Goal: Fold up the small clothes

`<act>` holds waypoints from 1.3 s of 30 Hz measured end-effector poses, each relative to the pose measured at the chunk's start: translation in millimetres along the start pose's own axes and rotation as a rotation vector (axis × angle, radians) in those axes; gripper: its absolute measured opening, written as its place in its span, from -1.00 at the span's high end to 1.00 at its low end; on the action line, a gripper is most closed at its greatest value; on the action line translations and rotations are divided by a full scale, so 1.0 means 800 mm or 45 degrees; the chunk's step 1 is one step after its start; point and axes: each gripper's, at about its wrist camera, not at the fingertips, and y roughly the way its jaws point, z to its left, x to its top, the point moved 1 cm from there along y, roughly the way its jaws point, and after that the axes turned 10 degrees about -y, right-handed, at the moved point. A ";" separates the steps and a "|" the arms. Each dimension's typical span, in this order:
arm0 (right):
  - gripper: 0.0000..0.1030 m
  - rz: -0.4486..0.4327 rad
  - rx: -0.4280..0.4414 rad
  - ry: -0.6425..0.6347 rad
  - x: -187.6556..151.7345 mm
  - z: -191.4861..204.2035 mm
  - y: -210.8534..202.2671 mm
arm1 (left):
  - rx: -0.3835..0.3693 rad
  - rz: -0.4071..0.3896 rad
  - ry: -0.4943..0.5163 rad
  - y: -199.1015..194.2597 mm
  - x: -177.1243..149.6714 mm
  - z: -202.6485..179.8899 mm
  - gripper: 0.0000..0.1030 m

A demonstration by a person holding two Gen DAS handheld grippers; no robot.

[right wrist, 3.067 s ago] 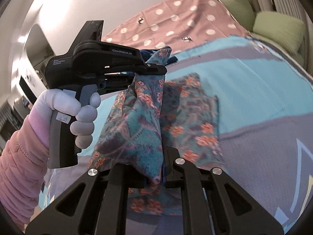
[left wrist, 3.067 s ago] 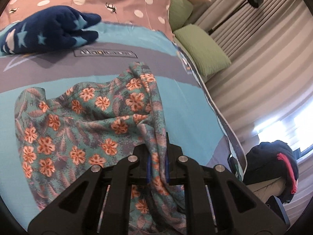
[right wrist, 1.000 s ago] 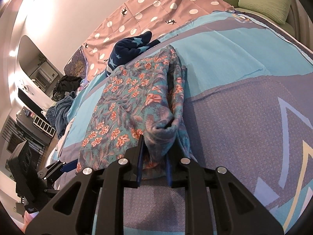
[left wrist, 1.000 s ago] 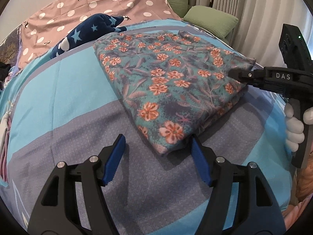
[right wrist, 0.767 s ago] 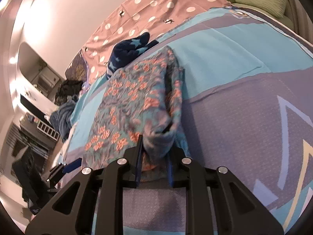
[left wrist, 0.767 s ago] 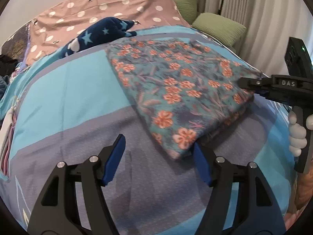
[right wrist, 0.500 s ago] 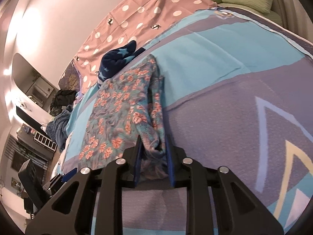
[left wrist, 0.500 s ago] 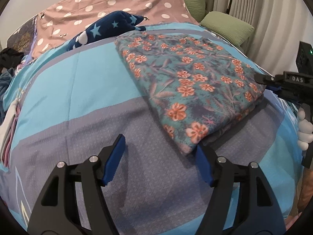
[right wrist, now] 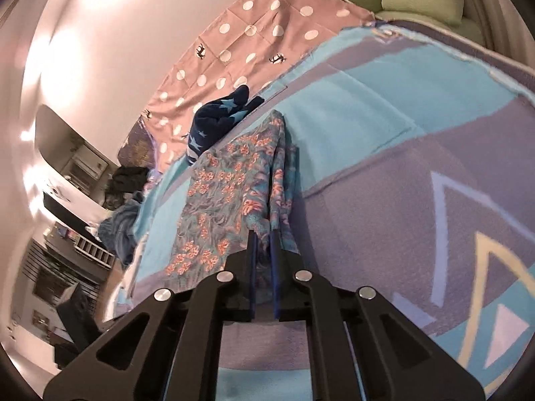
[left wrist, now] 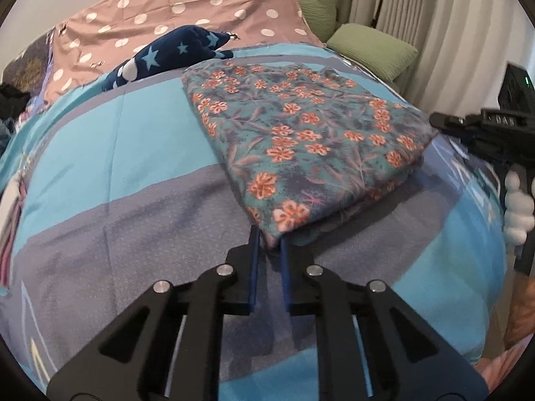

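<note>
A teal floral garment (left wrist: 301, 133) lies folded flat on the blue and grey bedspread (left wrist: 133, 207). My left gripper (left wrist: 269, 245) is shut on the garment's near corner. In the right wrist view the same garment (right wrist: 230, 193) stretches away toward the headboard, and my right gripper (right wrist: 262, 245) is shut on its near edge. The right gripper also shows at the right edge of the left wrist view (left wrist: 444, 122), at the garment's far corner.
A navy star-patterned garment (left wrist: 167, 53) lies bunched behind the floral one, on a pink polka-dot cover (left wrist: 150, 16). Green pillows (left wrist: 371, 46) sit at the head by the curtains. Dark clothes and shelves (right wrist: 123, 180) stand beside the bed.
My left gripper has closed from wide open onto the garment's near corner. The right gripper has kept its hold on the opposite edge, and the garment now lies flat.
</note>
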 end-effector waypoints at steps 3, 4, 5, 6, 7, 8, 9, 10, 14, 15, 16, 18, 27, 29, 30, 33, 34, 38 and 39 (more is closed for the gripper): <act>0.94 0.089 -0.230 -0.002 -0.013 -0.026 0.018 | -0.004 0.025 -0.011 0.003 -0.007 0.005 0.77; 0.94 0.112 -0.233 0.026 -0.017 -0.035 0.022 | -0.017 0.034 -0.034 0.003 -0.010 0.008 0.77; 0.93 0.125 -0.199 0.071 -0.021 -0.043 0.024 | -0.025 0.039 -0.046 0.002 -0.011 0.011 0.77; 0.93 0.123 -0.164 0.106 -0.023 -0.049 0.023 | -0.033 0.044 -0.053 0.001 -0.012 0.012 0.77; 0.93 0.110 -0.152 0.108 -0.022 -0.049 0.019 | -0.042 0.047 -0.058 -0.002 -0.012 0.014 0.77; 0.92 0.084 -0.157 0.081 -0.018 -0.045 0.013 | -0.062 0.052 -0.062 -0.007 -0.012 0.014 0.77; 0.90 0.055 -0.161 0.045 -0.013 -0.038 0.008 | -0.081 0.052 -0.066 -0.012 -0.011 0.014 0.78; 0.89 0.017 -0.149 -0.019 -0.005 -0.025 0.001 | -0.107 0.047 -0.074 -0.019 -0.009 0.014 0.78; 0.88 -0.038 -0.054 -0.175 0.013 0.018 0.001 | -0.268 -0.041 -0.049 -0.055 0.013 -0.007 0.78; 0.88 -0.039 -0.026 -0.201 0.016 0.027 0.006 | -0.286 -0.064 -0.026 -0.057 0.018 -0.014 0.78; 0.88 -0.028 0.013 -0.225 0.018 0.037 0.015 | -0.295 -0.085 -0.003 -0.057 0.024 -0.021 0.77; 0.88 0.023 0.030 -0.232 0.017 0.043 0.035 | -0.293 -0.098 0.030 -0.039 0.035 -0.031 0.77; 1.00 0.146 -0.021 -0.147 -0.015 0.009 0.058 | -0.189 0.074 -0.053 0.030 0.019 -0.010 0.75; 0.98 0.130 -0.033 -0.177 -0.008 0.017 0.051 | -0.192 0.071 -0.043 0.023 0.023 -0.015 0.67; 0.92 0.106 -0.034 -0.209 -0.002 0.025 0.049 | -0.205 0.056 -0.042 0.018 0.026 -0.018 0.55; 0.88 0.071 0.001 -0.261 0.015 0.044 0.054 | -0.259 0.001 -0.040 0.008 0.041 -0.026 0.42; 0.88 0.067 0.007 -0.272 0.018 0.048 0.058 | -0.263 -0.017 -0.034 0.008 0.048 -0.030 0.35; 0.85 0.138 0.001 -0.266 0.010 0.036 0.090 | -0.211 0.094 -0.048 0.050 0.056 -0.021 -0.14; 0.86 0.144 0.011 -0.247 0.005 0.030 0.097 | -0.230 0.105 -0.082 0.060 0.052 -0.016 -0.14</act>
